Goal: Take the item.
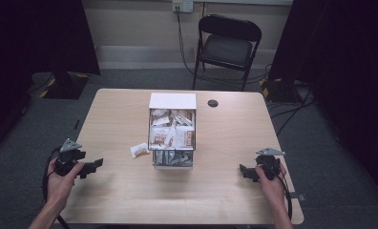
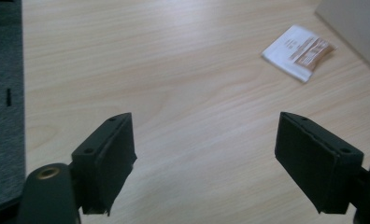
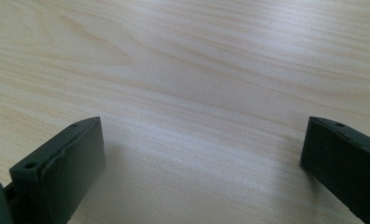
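- We hold the left hand-held gripper (image 1: 94, 167) low over the desk (image 1: 225, 191), jaws spread wide and empty, aimed toward a loose sachet (image 1: 139, 150).
- The sachet lies flat on the wood, just left of the open organiser box (image 1: 173, 138) packed with similar packets.
- Our right hand-held gripper (image 1: 246, 172) hangs near the desk's right edge, jaws also wide and carrying nothing, well apart from the box.
- We judge the risk ahead: a thin, flat sachet may slide away under closing jaws, or get nudged against the box wall.
- A steep approach could scrape the jaw tips on the wood instead of catching the packet's edge.
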